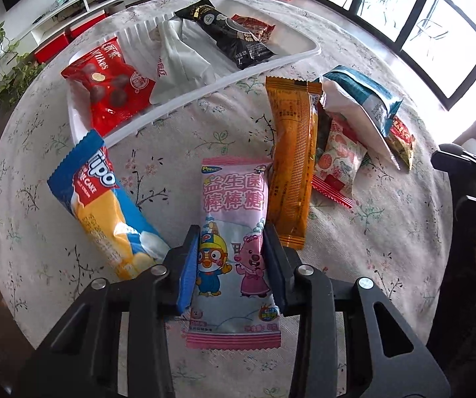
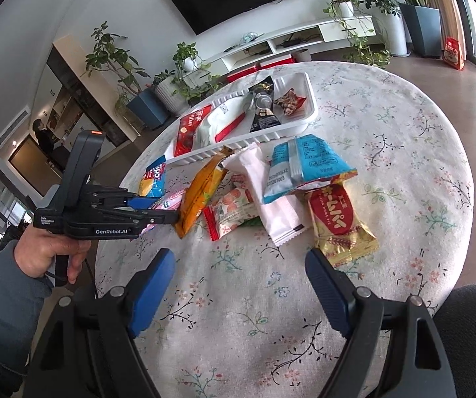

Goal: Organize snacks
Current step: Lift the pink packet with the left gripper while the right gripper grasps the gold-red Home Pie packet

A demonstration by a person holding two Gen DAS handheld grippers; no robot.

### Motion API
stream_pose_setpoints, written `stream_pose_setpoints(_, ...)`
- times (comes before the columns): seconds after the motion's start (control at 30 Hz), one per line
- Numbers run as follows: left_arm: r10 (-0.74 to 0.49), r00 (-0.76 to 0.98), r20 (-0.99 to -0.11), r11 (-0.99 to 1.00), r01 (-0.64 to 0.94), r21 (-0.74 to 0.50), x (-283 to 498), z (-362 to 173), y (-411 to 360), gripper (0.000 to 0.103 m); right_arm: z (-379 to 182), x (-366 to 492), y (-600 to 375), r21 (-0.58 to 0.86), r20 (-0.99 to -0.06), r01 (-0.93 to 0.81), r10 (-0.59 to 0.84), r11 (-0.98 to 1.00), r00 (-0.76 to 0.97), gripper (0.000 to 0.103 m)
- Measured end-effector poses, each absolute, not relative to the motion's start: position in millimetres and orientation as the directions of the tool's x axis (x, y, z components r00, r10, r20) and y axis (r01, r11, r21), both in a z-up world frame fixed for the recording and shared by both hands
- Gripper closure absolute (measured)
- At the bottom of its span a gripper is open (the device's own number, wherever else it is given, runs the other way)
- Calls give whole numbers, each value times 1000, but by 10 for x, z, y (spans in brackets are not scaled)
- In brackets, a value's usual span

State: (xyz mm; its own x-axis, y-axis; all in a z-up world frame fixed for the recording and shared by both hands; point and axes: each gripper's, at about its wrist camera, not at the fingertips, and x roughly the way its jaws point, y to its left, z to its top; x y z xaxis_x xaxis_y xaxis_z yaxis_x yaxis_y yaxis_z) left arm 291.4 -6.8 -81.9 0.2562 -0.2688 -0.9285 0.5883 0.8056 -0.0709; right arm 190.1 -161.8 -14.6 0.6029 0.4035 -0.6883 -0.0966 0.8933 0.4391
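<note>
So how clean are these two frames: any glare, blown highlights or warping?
Left wrist view: windows blown out at top right, glare on the pink lollipop packet, table edge bowed by fisheye. Right wrist view: evenly lit, sharp, room lines curved, dark corners.

Bright daylight, heavy fisheye curve

Daylight pours in from the windows [image 1: 414, 10] at upper right of the left wrist view, blown out to white there. The surface [image 2: 387, 152] is evenly lit with soft, faint shadows under the wrappers. Glossy packets show small glare spots. Edges bend strongly, corners fall to black; focus is sharp centrally.
</note>
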Motion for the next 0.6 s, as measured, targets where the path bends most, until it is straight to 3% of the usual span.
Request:
stream_pose_setpoints(0.4, -391, 308, -867, 840, 505, -200, 2161, -731, 218, 69, -215, 2131, -1891, 305, -786, -27, 268, 952, 557, 24)
stream_pose_setpoints(0.6, -436, 352, -829, 859, 437, -267, 1947, -662, 374, 69, -320, 2355, -1997, 198, -848, -17, 179, 980, 499, 34)
